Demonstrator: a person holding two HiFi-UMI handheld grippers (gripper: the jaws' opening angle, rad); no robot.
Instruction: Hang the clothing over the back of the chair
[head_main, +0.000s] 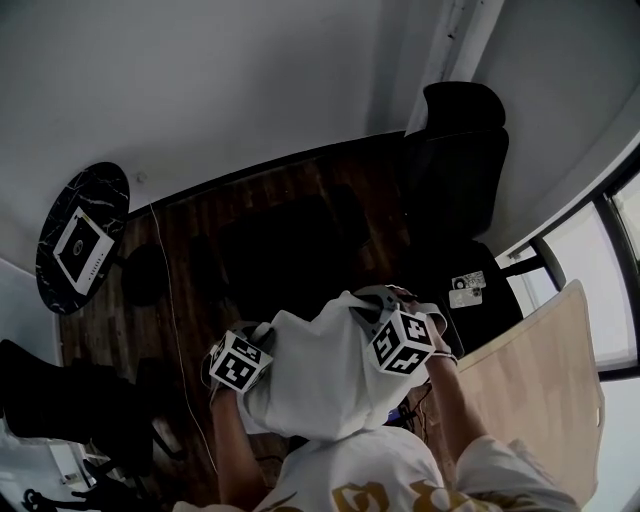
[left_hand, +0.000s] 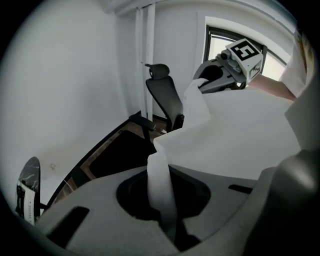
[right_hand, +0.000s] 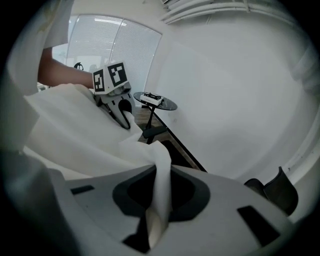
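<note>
Nearest, at the lower edge of the head view, we note the person's pale top (head_main: 360, 480) and both forearms reaching forward. Just ahead of the chest is the garment (head_main: 325, 375). It is white and hangs spread between the two grippers, held in the air above the floor.

Left gripper (left_hand: 161, 175): jaws pressed together on a narrow fold of the garment. Its own view shows the fold running down between the pads, with the rest of the cloth fanning up and to the right.

Right gripper (right_hand: 161, 172): jaws pinching another fold of the same garment. The cloth passes down the gap and narrows at the pads.

Each gripper view shows the other gripper across the sheet, at the cloth's far edge. In the head view the left marker cube sits a little lower in the frame than the right one.

Below and beyond the garment we see a dark wood floor (head_main: 250, 205) with a darker mat (head_main: 290, 250) on it. To the right, near the person, stands a light wooden board (head_main: 540, 360), with a window (head_main: 600, 240) past it.

Farther off is the chair (head_main: 455, 170), black with a headrest. It stands by the white wall, ahead and to the right, well apart from the garment.

At far left is a round black table (head_main: 100, 190) bearing a flat white item (head_main: 82, 245).
</note>
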